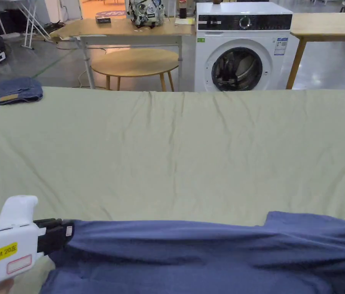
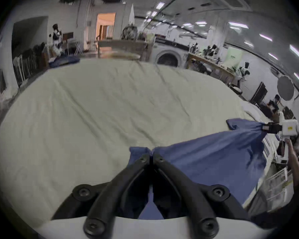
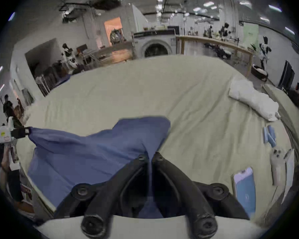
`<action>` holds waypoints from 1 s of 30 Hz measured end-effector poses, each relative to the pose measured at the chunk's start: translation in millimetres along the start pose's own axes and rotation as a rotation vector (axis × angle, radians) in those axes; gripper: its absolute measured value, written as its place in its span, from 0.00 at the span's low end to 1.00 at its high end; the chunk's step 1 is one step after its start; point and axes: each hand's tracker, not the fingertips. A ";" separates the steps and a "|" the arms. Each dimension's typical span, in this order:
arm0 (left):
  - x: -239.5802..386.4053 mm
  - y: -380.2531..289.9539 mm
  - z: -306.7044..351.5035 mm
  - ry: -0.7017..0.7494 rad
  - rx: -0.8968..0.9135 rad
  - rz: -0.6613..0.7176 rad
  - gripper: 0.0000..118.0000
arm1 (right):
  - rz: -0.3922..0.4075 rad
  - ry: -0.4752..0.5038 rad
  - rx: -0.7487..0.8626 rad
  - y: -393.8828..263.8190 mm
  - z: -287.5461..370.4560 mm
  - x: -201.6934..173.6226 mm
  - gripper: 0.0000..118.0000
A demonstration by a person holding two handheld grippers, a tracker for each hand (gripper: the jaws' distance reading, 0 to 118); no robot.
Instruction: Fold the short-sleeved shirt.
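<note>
**Shirt stretched between two clamped grippers at the near edge**

At the far left of the bed, a folded denim piece (image 1: 10, 91) lies on the pale green sheet (image 1: 175, 153), well apart from the work.

In the head view the left gripper (image 1: 68, 231) sits at the lower left, its white body in the person's hand. Its jaws are clenched on one end of the blue shirt (image 1: 206, 256). The left gripper view confirms this: both jaws are pressed together with a fold of cloth pinched at the tips.

The shirt runs from there toward the right along the near edge of the bed, pulled fairly taut and creased lengthwise. Part of it rests on the sheet and part hangs over the edge. A sleeve pokes up from its top edge toward the right.

The right gripper (image 3: 150, 156) grips the other end, its jaws closed on the cloth in its own view. The left gripper view shows it too, farther off, clamped on the shirt's far corner.

Beyond the bed stand a round table (image 1: 135, 63), then a washer (image 1: 242, 46) with its door dark.

On the sheet at the far right lie a white bundle (image 3: 254, 99), some small blue items (image 3: 268, 135) and a phone (image 3: 244, 189).
</note>
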 end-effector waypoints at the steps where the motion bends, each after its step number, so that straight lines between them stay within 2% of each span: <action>1: -1.1 -14.6 13.5 -0.039 -0.041 0.021 0.00 | -0.017 -0.011 0.010 -16.9 14.9 1.2 0.02; 3: 2.1 -56.9 41.3 -0.035 0.008 0.050 0.00 | -0.042 -0.037 0.082 -56.6 44.8 -3.2 0.02; 6: -4.6 -106.3 60.9 -0.007 0.002 0.109 0.00 | -0.034 -0.077 0.032 -110.6 66.6 -6.9 0.02; 9: 5.3 -138.4 66.8 0.046 -0.076 0.217 0.00 | -0.092 -0.104 -0.058 -147.0 69.1 -8.3 0.02; 10: 6.4 -143.5 66.8 0.033 -0.035 0.161 0.00 | -0.126 -0.110 -0.057 -155.8 68.4 -8.2 0.02; 11: 7.8 -147.7 64.2 0.028 -0.050 0.167 0.00 | -0.145 -0.094 -0.071 -159.5 61.9 -4.2 0.02; 15: 3.4 -160.0 57.5 0.047 -0.034 0.161 0.00 | -0.151 -0.103 -0.042 -162.7 52.5 -6.4 0.04; 16: 0.4 -163.0 56.0 0.045 -0.045 0.156 0.11 | -0.145 -0.108 -0.049 -160.0 49.9 -5.9 0.10; 17: -0.6 -163.6 56.3 0.083 -0.037 0.135 0.35 | -0.147 -0.118 -0.053 -158.1 48.6 -5.5 0.26; 18: -1.4 -163.7 59.2 0.126 -0.018 0.114 0.42 | -0.161 -0.130 -0.045 -157.6 50.5 -4.0 0.36; 19: -1.4 -162.6 66.1 0.160 0.044 0.091 0.43 | -0.175 -0.126 -0.038 -157.5 54.1 1.1 0.38; 21: 5.0 -152.5 84.6 0.121 0.098 0.101 0.43 | -0.197 -0.126 0.020 -151.3 69.9 2.0 0.38; 23: 12.5 -136.7 107.9 0.130 0.200 0.060 0.43 | -0.167 -0.143 0.111 -139.3 92.9 -4.0 0.38; 26: 29.5 -108.4 141.3 0.131 0.325 0.011 0.42 | -0.075 -0.152 0.256 -110.6 124.2 -30.0 0.39; 30: 61.8 -70.0 169.2 0.072 0.435 -0.026 0.42 | -0.003 -0.074 0.387 -76.0 147.1 -66.0 0.38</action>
